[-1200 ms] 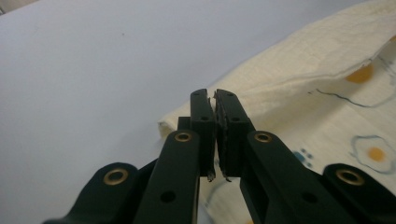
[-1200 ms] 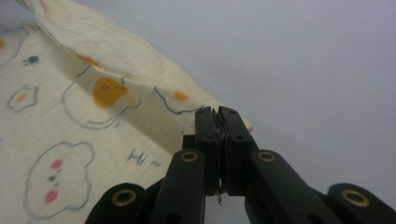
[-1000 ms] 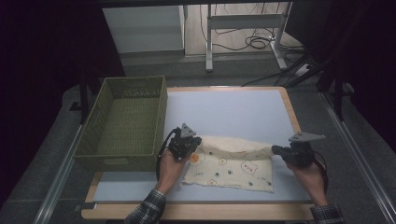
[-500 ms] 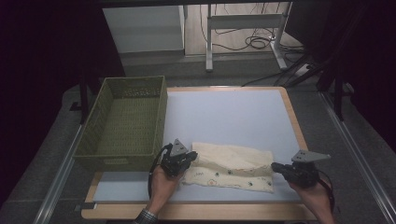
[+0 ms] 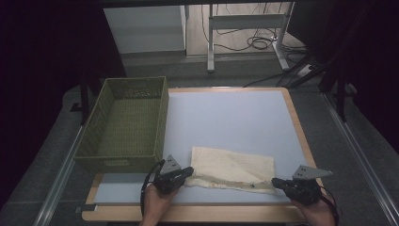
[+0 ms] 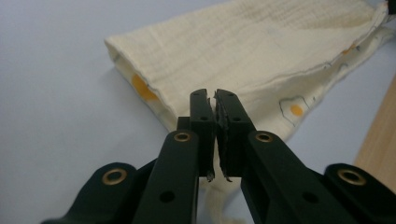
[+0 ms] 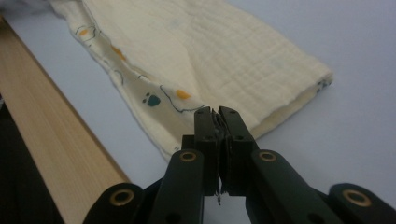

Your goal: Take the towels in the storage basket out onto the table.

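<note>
Left tool [image 5: 187,172] is clamped on the near left corner of the cloth [image 5: 233,166], its jaws pressed together with a thin edge of fabric caught between them, as the left gripper view shows; right tool [image 5: 278,183] grips the near right corner the same way, jaws closed with fabric pinched in the slit between them; the cloth lies folded over on the surface [image 5: 235,120], stretched straight between the two tools, its plain cream side up and a printed strip with small orange and dark marks peeking out along the edge nearest the tools; ahead of the left tool the fold forms a rounded, doubled end with an orange spot just inside it; ahead of the right tool the folded end lies off to the right of the jaws, and the wooden rim of the surface runs along to their left; a green basket [image 5: 124,125] stands beyond the left tool and slightly to its outer side, near it but apart from the cloth; each hand holds its tool from the near edge of the surface.
</note>
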Demonstrator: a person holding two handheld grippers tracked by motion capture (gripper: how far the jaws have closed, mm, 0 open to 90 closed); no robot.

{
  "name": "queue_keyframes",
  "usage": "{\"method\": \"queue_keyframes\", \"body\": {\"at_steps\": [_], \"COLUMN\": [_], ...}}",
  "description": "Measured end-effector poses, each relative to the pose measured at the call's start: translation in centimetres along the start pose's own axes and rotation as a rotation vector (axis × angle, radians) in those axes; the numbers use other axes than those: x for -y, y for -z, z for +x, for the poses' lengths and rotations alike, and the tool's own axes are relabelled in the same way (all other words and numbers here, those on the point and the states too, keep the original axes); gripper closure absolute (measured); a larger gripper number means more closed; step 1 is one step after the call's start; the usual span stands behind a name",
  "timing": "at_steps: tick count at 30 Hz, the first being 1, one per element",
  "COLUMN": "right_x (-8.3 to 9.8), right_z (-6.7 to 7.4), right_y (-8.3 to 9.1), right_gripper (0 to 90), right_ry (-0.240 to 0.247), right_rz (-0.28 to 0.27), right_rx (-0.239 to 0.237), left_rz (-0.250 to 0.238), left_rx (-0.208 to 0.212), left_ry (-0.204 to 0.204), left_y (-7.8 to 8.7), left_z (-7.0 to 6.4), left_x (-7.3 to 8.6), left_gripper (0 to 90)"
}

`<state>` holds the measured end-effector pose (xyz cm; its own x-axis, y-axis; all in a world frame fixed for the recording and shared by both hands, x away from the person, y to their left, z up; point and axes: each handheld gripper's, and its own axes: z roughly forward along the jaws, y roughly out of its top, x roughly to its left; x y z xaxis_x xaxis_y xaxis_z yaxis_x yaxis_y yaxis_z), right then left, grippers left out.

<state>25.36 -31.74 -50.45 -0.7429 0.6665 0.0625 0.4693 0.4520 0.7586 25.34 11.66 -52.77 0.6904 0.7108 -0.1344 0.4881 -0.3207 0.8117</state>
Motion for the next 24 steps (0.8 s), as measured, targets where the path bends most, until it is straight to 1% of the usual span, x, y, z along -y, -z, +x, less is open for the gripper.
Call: {"method": "queue_keyframes", "body": {"at_steps": [1,2,3,4,5,6,7,8,9,10,12,15,19,22,24], "right_x": [0.2,0.5,0.6,0.7,0.8,0.8,0.8,0.6,0.6,0.4,0.1,-0.6,-1.6,-2.6,-3.2], "right_z": [0.1,0.3,0.3,0.4,0.4,0.4,0.3,0.0,0.0,-0.2,-0.7,-1.6,-3.1,-4.2,-5.0], "right_y": [0.1,0.1,0.2,0.3,0.7,1.0,1.2,1.8,1.8,2.0,2.1,1.4,-0.2,-1.3,-2.2], "right_gripper": [85.8,83.3,79.9,77.1,75.4,74.2,73.5,71.9,71.9,71.3,70.5,69.2,69.1,69.3,69.0], "right_ry": [0.0,-0.005,-0.004,-0.008,-0.012,-0.014,-0.014,-0.02,-0.02,-0.022,-0.028,-0.029,-0.039,-0.052,-0.073], "right_rz": [0.0,0.0,0.002,0.0,-0.008,-0.017,-0.023,-0.038,-0.038,-0.044,-0.052,-0.047,-0.044,-0.048,-0.046], "right_rx": [-0.009,-0.02,-0.023,-0.024,-0.025,-0.022,-0.017,0.0,0.0,0.005,0.011,0.037,0.079,0.118,0.138], "left_rz": [0.001,0.006,0.008,0.005,0.004,0.004,0.002,-0.002,-0.004,-0.001,0.0,0.009,0.022,0.025,0.024], "left_rx": [0.002,0.006,0.007,0.013,0.025,0.027,0.02,0.016,0.016,0.016,0.01,-0.015,-0.034,-0.045,-0.065], "left_ry": [0.0,0.002,0.006,0.019,0.03,0.036,0.04,0.039,0.041,0.043,0.033,0.007,-0.01,-0.014,-0.013], "left_y": [0.2,0.3,0.4,0.7,1.0,1.1,1.3,1.4,1.4,1.3,1.0,0.0,-1.7,-2.9,-3.7], "left_z": [-0.1,-0.1,-0.1,-0.1,0.0,0.1,0.1,0.1,0.2,0.2,0.2,0.1,0.4,0.7,1.1], "left_x": [0.4,0.6,0.8,1.0,1.2,1.2,1.2,1.1,0.9,0.7,0.0,-1.2,-3.0,-4.0,-4.8], "left_gripper": [85.9,84.8,81.8,76.3,72.9,67.9,63.3,56.4,56.4,52.4,50.0,47.9,45.7,44.4,43.3]}}
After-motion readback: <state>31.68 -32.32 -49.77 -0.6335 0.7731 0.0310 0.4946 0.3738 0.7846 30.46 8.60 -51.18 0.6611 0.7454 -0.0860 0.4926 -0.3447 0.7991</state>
